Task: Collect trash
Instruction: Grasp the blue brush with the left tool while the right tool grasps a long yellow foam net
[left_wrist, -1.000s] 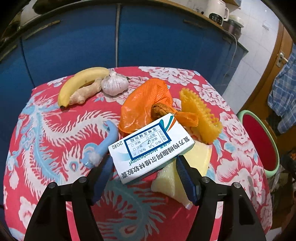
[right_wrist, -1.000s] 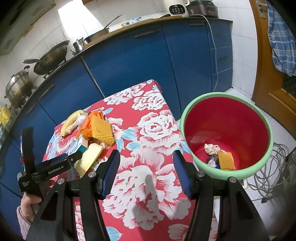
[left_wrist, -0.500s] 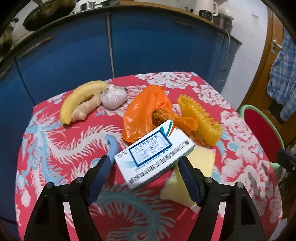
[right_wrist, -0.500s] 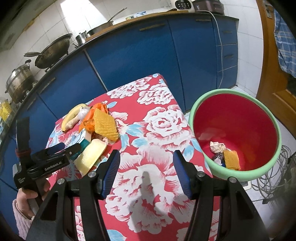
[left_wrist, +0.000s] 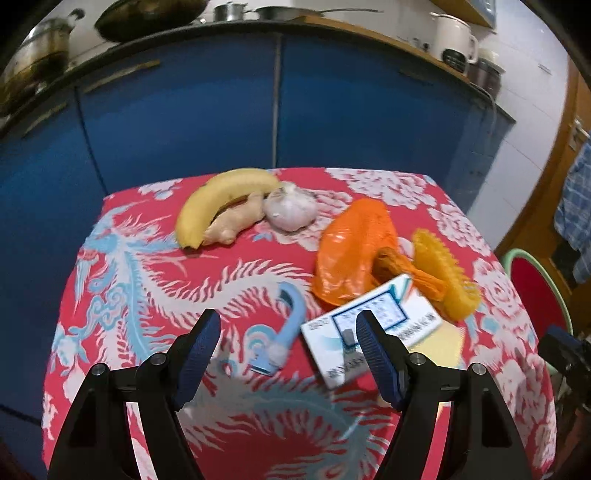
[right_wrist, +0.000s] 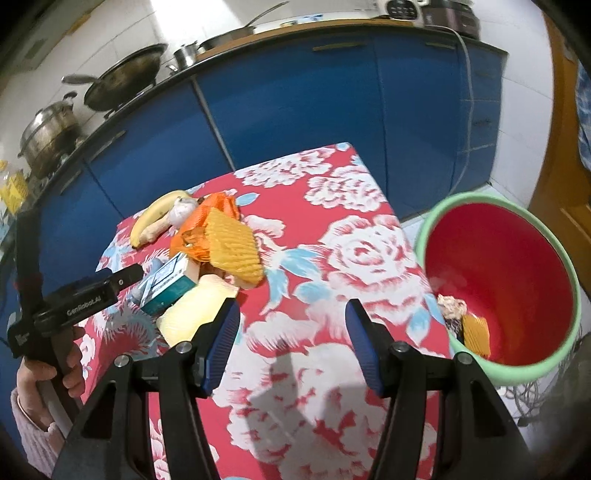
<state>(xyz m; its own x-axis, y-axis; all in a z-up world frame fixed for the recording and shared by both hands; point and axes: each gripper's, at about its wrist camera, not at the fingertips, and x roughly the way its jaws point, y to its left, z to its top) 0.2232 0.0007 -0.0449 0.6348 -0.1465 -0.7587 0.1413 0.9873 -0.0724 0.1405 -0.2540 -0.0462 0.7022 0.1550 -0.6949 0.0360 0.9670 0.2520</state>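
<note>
Both claws (left_wrist: 288, 332) (right_wrist: 291, 321) wide open, unladen

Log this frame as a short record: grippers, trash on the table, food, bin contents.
left gripper: open, empty, above the table
right gripper: open, empty
trash on table: box, orange bag, yellow net, foam sheet, blue tool
food: banana, ginger, garlic
bin: some trash inside

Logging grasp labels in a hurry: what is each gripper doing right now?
Left gripper: open, holding nothing, above the red floral tablecloth.
Right gripper: open, holding nothing.
</note>
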